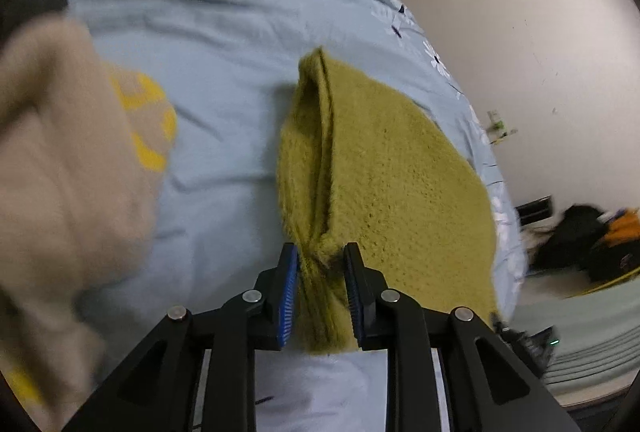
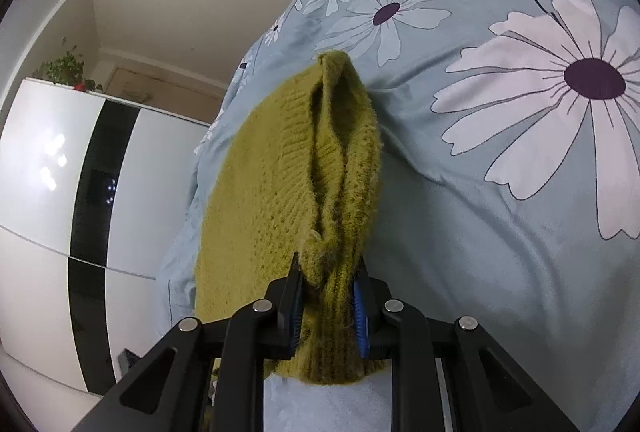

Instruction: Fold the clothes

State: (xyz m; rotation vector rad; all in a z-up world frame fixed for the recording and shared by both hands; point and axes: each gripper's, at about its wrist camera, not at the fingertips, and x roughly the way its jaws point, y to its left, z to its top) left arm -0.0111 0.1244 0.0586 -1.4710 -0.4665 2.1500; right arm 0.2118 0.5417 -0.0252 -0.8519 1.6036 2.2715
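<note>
An olive-green knitted sweater lies on a light blue bed cover. My left gripper is shut on a bunched edge of the sweater, with fabric pinched between its blue-padded fingers. In the right wrist view my right gripper is shut on another bunched, ribbed edge of the same sweater. The sweater drapes forward from both grippers over the bed's edge. A beige garment with yellow print lies blurred at the left on the bed.
The bed cover has large white flowers. A white wardrobe with a black stripe stands left of the bed, with a plant on top. Dark bags lie on the floor by the wall at right.
</note>
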